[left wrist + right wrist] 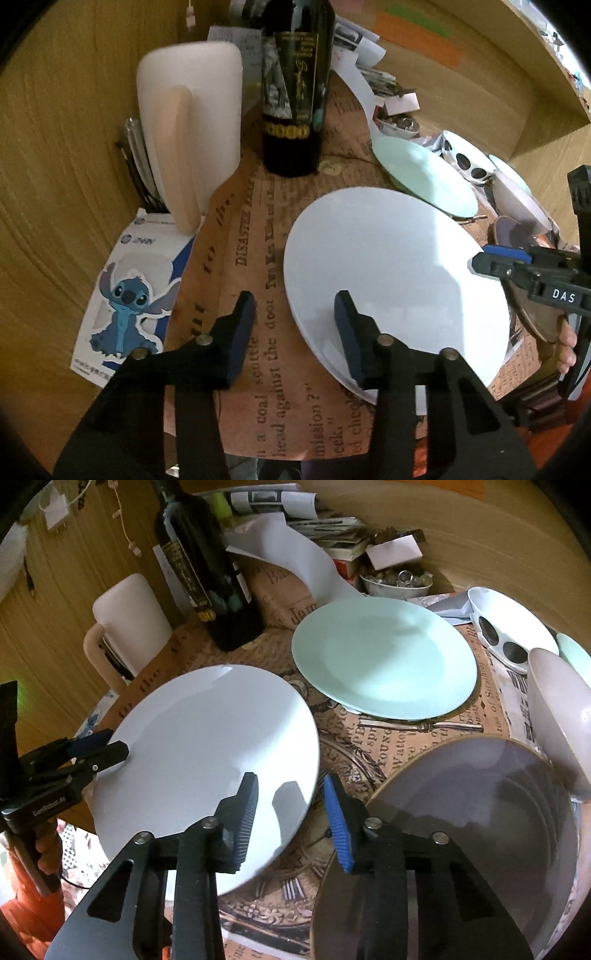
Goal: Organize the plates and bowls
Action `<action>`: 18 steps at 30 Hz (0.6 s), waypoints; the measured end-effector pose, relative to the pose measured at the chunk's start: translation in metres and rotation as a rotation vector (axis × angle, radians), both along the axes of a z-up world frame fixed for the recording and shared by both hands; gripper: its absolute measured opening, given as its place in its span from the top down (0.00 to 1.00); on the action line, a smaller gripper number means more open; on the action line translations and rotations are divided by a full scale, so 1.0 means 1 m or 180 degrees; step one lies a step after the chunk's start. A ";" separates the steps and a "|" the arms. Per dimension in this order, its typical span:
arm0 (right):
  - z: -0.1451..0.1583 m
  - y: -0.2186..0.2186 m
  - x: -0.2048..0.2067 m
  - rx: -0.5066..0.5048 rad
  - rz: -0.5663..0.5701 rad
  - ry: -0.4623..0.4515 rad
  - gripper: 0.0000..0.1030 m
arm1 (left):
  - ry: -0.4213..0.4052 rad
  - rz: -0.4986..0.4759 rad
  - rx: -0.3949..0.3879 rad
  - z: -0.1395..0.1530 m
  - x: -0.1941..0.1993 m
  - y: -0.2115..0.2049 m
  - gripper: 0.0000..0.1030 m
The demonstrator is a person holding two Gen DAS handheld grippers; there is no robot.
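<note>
Cluttered wooden table, newsprint cloth (pixel 258 229) over it. White plate (pixel 391 273) sits centre — my left gripper (pixel 295 332) and right gripper (pixel 290 812) each straddle its rim, jaws partly closed, not yet clamping. Best squeeze evenly, lift level — green plate (pixel 384 657) lies just beyond.

Wooden table (pixel 66 155), newsprint cloth (pixel 251 236), white plate (pixel 207 760), mint plate (pixel 384 657), bottle (pixel 291 110)

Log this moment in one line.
left gripper: straddles white plate rim, unclamped | right gripper: straddles opposite rim, unclamped | green plate: beside, untouched
</note>
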State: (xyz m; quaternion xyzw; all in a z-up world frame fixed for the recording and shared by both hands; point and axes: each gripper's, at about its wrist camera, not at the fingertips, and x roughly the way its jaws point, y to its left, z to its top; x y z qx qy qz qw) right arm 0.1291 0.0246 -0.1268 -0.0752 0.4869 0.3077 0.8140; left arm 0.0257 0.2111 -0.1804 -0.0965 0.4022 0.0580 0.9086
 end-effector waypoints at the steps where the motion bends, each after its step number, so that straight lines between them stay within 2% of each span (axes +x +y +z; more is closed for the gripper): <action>1: -0.001 0.001 0.000 -0.0014 0.0010 0.0009 0.69 | 0.0009 -0.0027 -0.0045 -0.002 0.001 0.001 0.63; 6: -0.005 0.007 0.001 -0.0083 0.0036 0.0017 0.70 | 0.0010 -0.0113 -0.0126 -0.001 0.002 0.002 0.70; 13: -0.007 0.011 -0.004 -0.0130 0.0019 -0.0040 0.67 | 0.0047 -0.0187 -0.0180 -0.001 0.006 -0.003 0.71; 18: -0.007 0.007 -0.002 -0.0011 -0.0072 -0.0005 0.69 | 0.0078 -0.0144 -0.0159 -0.001 0.006 -0.004 0.71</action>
